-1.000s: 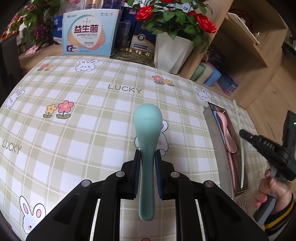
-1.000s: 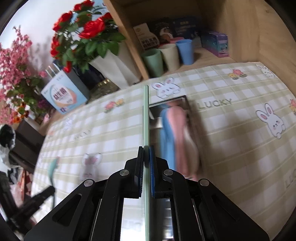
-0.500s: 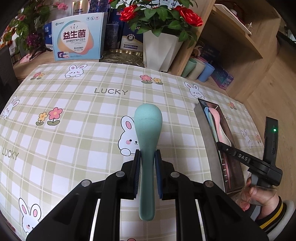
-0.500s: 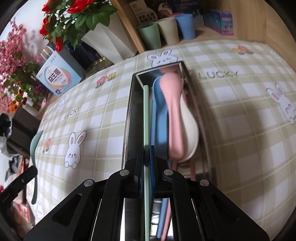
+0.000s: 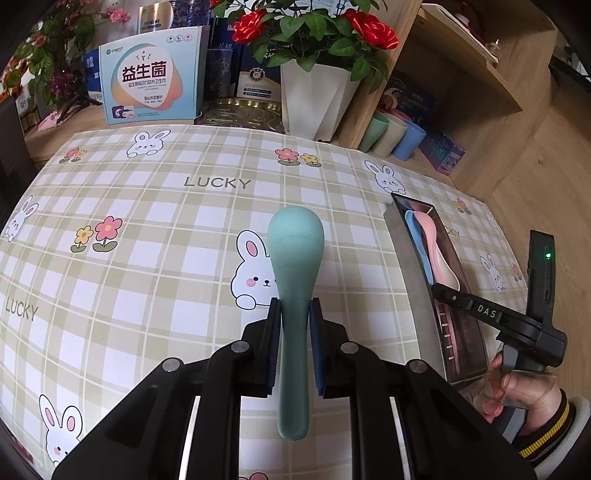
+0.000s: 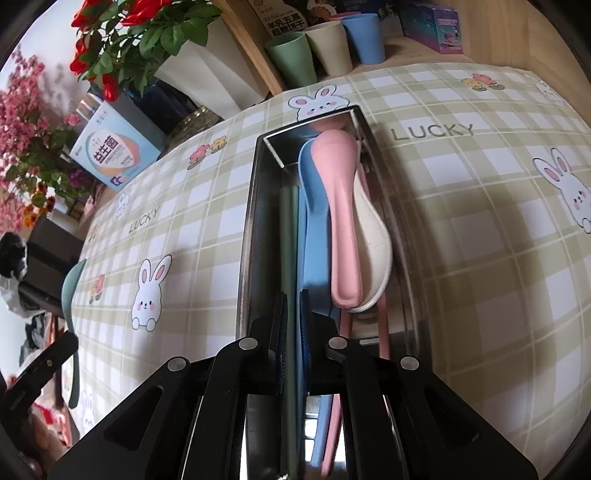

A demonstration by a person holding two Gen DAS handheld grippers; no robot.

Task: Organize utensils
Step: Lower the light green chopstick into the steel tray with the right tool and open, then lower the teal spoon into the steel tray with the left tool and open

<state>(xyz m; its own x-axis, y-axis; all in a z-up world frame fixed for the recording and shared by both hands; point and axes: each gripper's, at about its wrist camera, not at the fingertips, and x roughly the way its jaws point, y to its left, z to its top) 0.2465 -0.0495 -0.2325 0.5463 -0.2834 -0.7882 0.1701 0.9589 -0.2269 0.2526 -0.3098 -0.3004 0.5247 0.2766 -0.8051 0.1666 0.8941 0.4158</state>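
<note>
Chopstick (image 6: 288, 236) now lowered into tray (image 6: 248, 236) (was above); right gripper (image 6: 293, 314) clamps it, left gripper (image 5: 294, 325) clamps spoon (image 5: 294, 280), awaiting placement.

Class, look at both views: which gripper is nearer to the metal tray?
Right. The right gripper hangs over the metal tray, holding a green chopstick inside it. The left gripper holds the green spoon beside it.

Clutter behind the checked desk

A white pot of red roses (image 5: 317, 96) stands beside a blue printed box (image 5: 151, 86); green, beige and blue cups (image 6: 325, 48) line a wooden shelf (image 5: 476, 66), near a purple carton (image 6: 430, 24).
</note>
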